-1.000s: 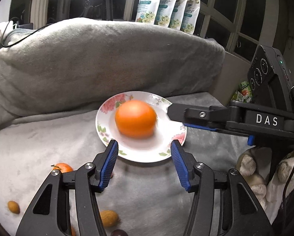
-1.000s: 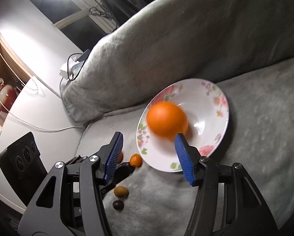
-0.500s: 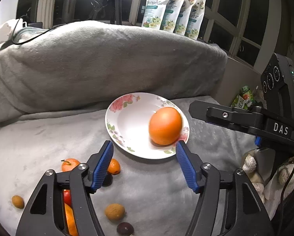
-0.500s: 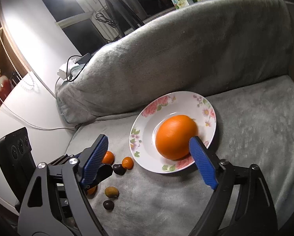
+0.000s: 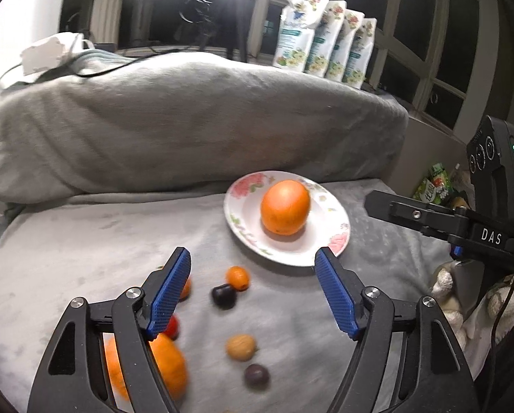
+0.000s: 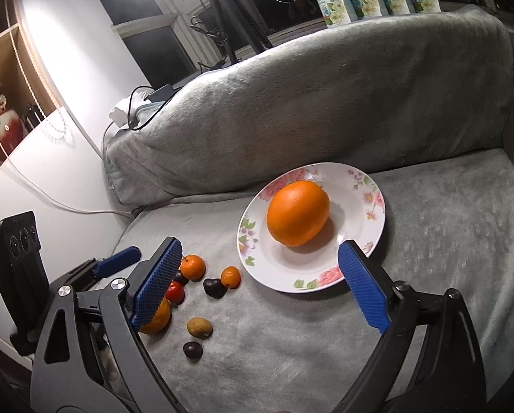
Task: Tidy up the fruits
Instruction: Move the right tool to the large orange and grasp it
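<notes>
Sitting on the floral plate [image 6: 367,203]: big orange [image 6: 297,212] (untouched). Both hand-held grippers, left [image 5: 252,290] and right [image 6: 258,284], spread, empty. Small fruits [image 6: 202,285] loose on grey blanket [image 6: 446,241], near-left.

I am working in a home, in what looks like a living room at night: a sofa [image 6: 325,110] draped in a grey blanket [image 5: 85,241] fills my view, with dark paned windows [image 5: 174,20] behind it and a row of flowered pouches [image 5: 322,51] standing on the sill. To the side I see a wooden shelf with a red vase [image 6: 2,130], a white counter [image 6: 43,179] with a cable running across it, and a ring lamp on a tripod [image 6: 229,10]. A flowered china plate [image 6: 360,261] sits on the seat, an ordinary household dish.
</notes>
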